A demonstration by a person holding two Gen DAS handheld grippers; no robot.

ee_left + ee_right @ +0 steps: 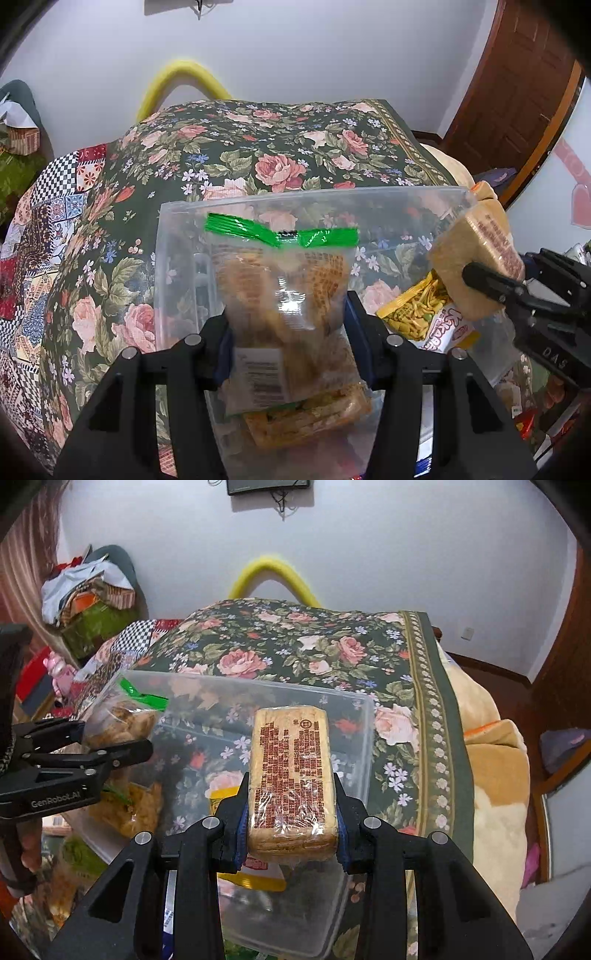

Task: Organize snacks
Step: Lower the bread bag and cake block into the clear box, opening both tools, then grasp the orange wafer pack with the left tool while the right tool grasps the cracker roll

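My left gripper [288, 321] is shut on a clear snack bag with a green top strip [284, 295], held over a clear plastic bin [173, 236] on the floral bed. Another orange snack pack [306, 417] lies in the bin below it. My right gripper [291, 812] is shut on a wrapped tan biscuit brick with red print [291, 771], held above the bin's [354, 716] right part. A yellow noodle snack packet [417, 310] lies in the bin. The right gripper with the brick shows in the left wrist view [491, 284]; the left gripper shows in the right wrist view [110, 742].
The bin sits on a floral bedspread [295, 646] with a patchwork quilt [44, 229] to the left. A beige blanket [491, 775] hangs at the bed's right side. A cluttered pile [88, 594] stands at the back left, a brown door [517, 85] at the right.
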